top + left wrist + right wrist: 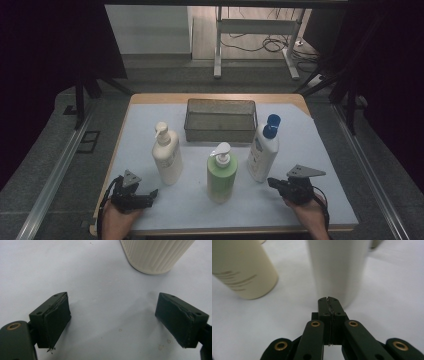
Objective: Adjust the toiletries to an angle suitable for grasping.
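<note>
Right gripper view shows the right gripper with jaws pressed together, empty, nosing near the tall white blue-capped bottle; a nudge could topple it, I'd guess. The left gripper gapes apart, empty, before the cream ribbed pump bottle. Open white table mat lies rightward.

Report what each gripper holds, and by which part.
Nothing is held. The left gripper is open over bare table; the right gripper is shut on nothing, pointing at the white blue-capped plastic bottle.
</note>
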`<state>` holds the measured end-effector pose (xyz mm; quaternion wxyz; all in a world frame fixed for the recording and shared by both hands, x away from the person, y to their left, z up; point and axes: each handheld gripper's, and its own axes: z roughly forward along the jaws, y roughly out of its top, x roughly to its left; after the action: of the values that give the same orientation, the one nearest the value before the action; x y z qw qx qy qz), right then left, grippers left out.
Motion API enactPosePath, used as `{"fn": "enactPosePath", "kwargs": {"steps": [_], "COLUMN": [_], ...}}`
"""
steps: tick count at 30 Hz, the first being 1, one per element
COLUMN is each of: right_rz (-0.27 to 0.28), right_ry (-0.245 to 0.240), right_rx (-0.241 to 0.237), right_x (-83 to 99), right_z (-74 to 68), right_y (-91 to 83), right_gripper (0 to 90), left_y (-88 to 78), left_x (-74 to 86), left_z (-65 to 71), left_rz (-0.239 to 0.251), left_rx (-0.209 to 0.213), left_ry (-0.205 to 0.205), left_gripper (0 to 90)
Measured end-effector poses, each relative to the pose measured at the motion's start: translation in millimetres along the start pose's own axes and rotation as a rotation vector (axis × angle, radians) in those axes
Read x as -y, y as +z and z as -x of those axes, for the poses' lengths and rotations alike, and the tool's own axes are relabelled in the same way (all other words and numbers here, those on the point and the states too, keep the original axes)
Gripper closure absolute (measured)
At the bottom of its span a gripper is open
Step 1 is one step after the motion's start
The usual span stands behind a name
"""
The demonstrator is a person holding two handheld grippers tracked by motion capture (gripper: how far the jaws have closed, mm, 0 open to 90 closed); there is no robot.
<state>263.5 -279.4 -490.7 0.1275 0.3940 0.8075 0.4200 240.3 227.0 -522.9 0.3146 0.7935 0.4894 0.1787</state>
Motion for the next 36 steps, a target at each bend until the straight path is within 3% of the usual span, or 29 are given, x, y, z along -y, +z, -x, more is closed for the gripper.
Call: {"fn": "enactPosePath", "kwargs": {"steps": [7, 10, 19, 29, 36], "right_rz": [-0.013, -0.003, -0.001, -0.014, 0.003], "right_ry": [-0.031, -0.046, -0.070, -0.039, -0.043], "right_rx": [-0.037, -0.016, 0.010, 0.026, 0.017], "right_x": [-4.7, -8.3, -11.3, -5.4, -9.4], "right_z": [-17.4, -20.2, -18.0, -11.3, -15.8], "right_y": [13.8, 21.9, 33.0, 27.9, 31.3], "right_gripper": [89.5, 89.6, 89.6, 89.6, 89.5], "left_y": [0.0, 0.0, 0.0, 0.0, -0.1], "left_x": [0.0, 0.0, 0.0, 0.0, -0.1], "left_z": [0.0, 0.0, 0.0, 0.0, -0.1], "left_rz": [0.000, 0.000, 0.000, 0.000, -0.001], "left_rx": [0.000, 0.000, 0.000, 0.000, 0.001], "left_ry": [0.000, 0.000, 0.000, 0.000, 0.000], "left_gripper": [12.3, 12.2, 12.2, 12.3, 12.2]}}
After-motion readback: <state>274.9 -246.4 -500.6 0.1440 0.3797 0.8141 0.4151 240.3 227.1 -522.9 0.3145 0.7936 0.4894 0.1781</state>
